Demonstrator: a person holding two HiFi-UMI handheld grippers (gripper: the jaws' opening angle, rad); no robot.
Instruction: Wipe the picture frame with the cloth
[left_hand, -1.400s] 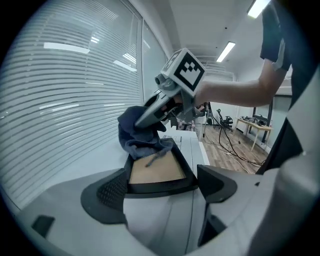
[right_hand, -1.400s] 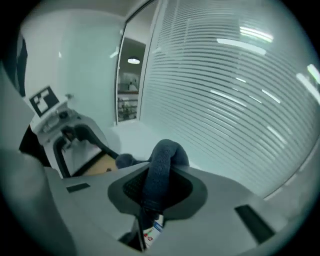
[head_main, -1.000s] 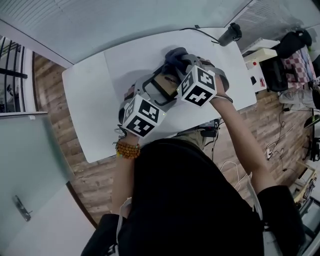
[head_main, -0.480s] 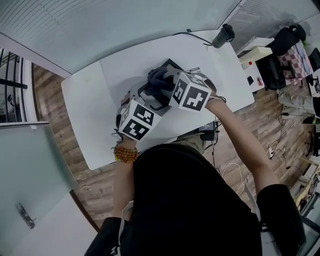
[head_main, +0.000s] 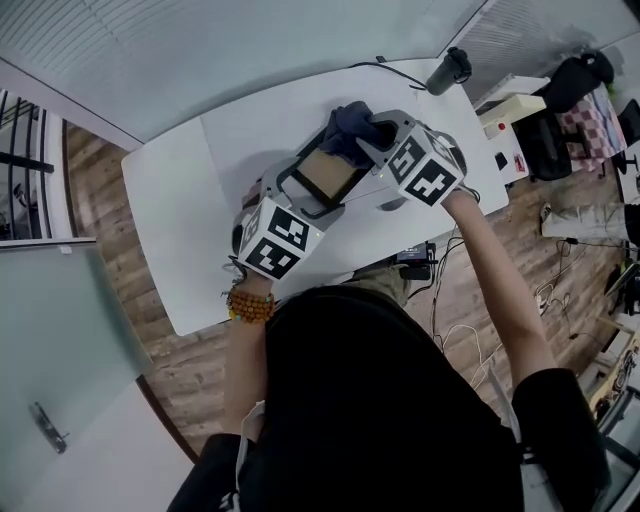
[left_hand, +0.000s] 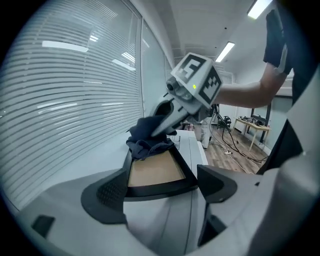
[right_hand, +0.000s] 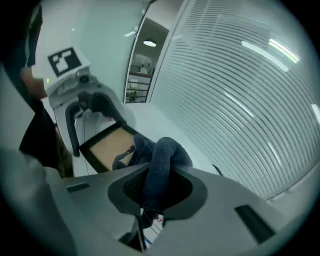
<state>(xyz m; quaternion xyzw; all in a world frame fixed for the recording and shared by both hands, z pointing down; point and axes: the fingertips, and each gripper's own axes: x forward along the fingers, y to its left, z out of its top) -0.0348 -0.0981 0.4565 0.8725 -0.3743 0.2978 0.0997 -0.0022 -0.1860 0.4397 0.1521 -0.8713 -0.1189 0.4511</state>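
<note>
In the head view the person's dark torso cuts off the near edge of the white table (head_main: 180, 215), which stands on a wooden floor (head_main: 105, 190). The marker cubes cover both sets of jaws, and both forearms reach forward. In the left gripper view, beside slatted blinds (left_hand: 75, 100), the left gripper (left_hand: 160, 189) is closed on the near edge of the picture frame (left_hand: 155, 170). In the right gripper view the right gripper (right_hand: 157, 192) is clamped on the dark cloth (right_hand: 162, 160), whose bunched end lies on the frame's far corner.
</note>
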